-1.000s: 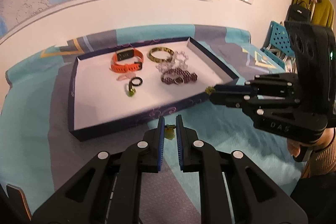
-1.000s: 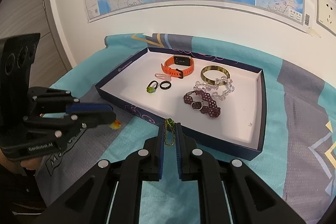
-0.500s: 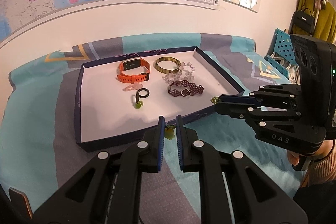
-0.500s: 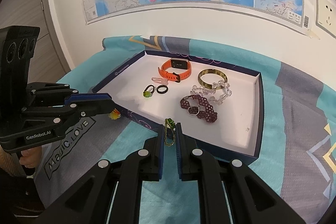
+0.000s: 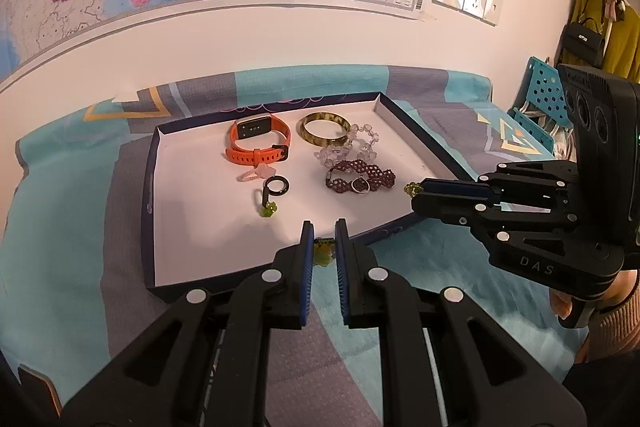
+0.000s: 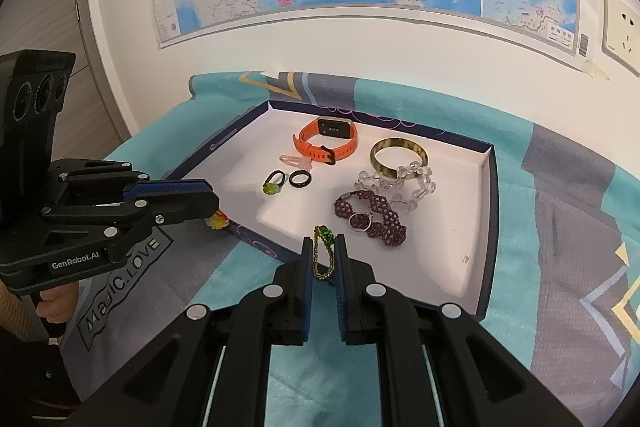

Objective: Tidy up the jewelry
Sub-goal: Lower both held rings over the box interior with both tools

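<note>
A: While both grippers hang near the tray's [image 6: 490, 227] front rim, what does each pinch?

B: The right gripper [image 6: 321, 259] is pressed together on a green bead chain [image 6: 323, 253], which dangles between its pads over the tray's front wall. The left gripper [image 5: 322, 253] is clamped on a small yellow-green charm [image 5: 322, 254].

A: And the rest of the jewelry?

B: Inside the tray, on the blue-and-grey cloth [image 6: 560, 259]: an orange watch [image 6: 326, 141] at the back, an amber bangle [image 6: 398, 155] beside it, a clear bead bracelet [image 6: 400, 183] touching a maroon beaded one [image 6: 370, 217], and a black ring [image 6: 300, 179].
</note>
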`<state>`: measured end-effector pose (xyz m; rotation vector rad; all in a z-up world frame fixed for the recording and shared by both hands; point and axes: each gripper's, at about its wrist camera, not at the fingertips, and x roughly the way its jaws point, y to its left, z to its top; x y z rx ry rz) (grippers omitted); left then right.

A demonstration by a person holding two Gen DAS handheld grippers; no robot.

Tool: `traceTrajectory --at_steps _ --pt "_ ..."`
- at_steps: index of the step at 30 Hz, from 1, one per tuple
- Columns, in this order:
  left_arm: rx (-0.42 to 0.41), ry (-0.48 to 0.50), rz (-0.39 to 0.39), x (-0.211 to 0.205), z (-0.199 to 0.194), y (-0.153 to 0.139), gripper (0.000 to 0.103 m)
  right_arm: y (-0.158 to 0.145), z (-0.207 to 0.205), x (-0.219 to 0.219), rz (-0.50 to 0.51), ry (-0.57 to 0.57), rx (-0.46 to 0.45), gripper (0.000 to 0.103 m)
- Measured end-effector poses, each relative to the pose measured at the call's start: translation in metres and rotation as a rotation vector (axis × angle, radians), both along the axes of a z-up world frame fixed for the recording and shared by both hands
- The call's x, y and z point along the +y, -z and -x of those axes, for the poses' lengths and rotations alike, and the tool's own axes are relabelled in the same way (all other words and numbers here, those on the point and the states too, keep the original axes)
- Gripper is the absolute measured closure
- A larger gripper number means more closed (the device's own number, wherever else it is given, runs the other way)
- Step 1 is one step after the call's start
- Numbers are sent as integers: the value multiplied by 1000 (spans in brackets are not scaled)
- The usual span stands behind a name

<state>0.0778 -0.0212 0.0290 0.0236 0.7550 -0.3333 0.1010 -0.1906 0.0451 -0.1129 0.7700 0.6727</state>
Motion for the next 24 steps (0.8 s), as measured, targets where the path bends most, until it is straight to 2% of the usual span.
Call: traceTrajectory --at_steps 24 --pt "-11 -23 -24 1 -15 -2 92 2 -24 4 10 13 3 94"
